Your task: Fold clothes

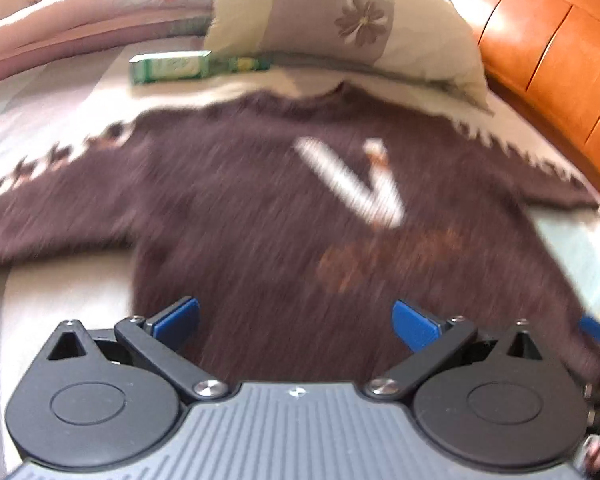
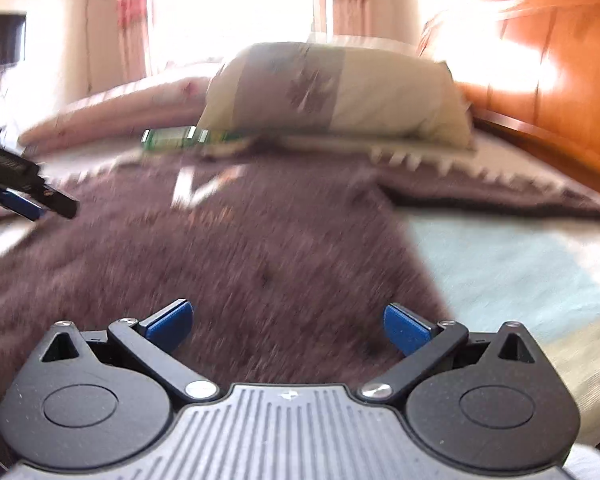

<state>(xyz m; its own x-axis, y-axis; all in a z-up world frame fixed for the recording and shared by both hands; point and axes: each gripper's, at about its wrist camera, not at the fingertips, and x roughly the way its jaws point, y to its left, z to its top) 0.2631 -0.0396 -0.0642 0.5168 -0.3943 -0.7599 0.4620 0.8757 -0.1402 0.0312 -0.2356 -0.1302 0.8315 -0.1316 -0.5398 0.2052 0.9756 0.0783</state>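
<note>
A dark brown knitted sweater [image 1: 260, 208] is lying spread flat on the bed [image 1: 60, 288], its neck pointing toward twelve o'clock and its sleeves stretching out toward nine and three o'clock. A white V-shaped mark [image 1: 352, 180] is showing on its chest, with a faint orange patch just below; motion blur is hiding finer detail. The bedsheet [image 2: 520, 264] is showing pale bands of white and light blue-green.

The left gripper [image 1: 296, 326] is hovering over the sweater's lower hem at six o'clock, its blue-padded fingers [image 1: 178, 318] standing wide apart and holding nothing. The right gripper [image 2: 288, 326] is hanging over the sweater's lower right edge, its jaws likewise spread and empty; in the right wrist view the left gripper is appearing at nine o'clock.

At twelve o'clock, just past the collar, a cream pillow [image 1: 340, 28] with a grey-purple flower band is lying on the bed. A small green box [image 1: 168, 67] is sitting beside it toward eleven o'clock. A pink floral quilt [image 1: 100, 12] is running along the far edge at ten o'clock. An orange-brown wooden headboard [image 1: 548, 52] is rising at two o'clock. In the right wrist view, a bright window with pink-patterned curtains [image 2: 132, 12] is glowing at twelve o'clock.
</note>
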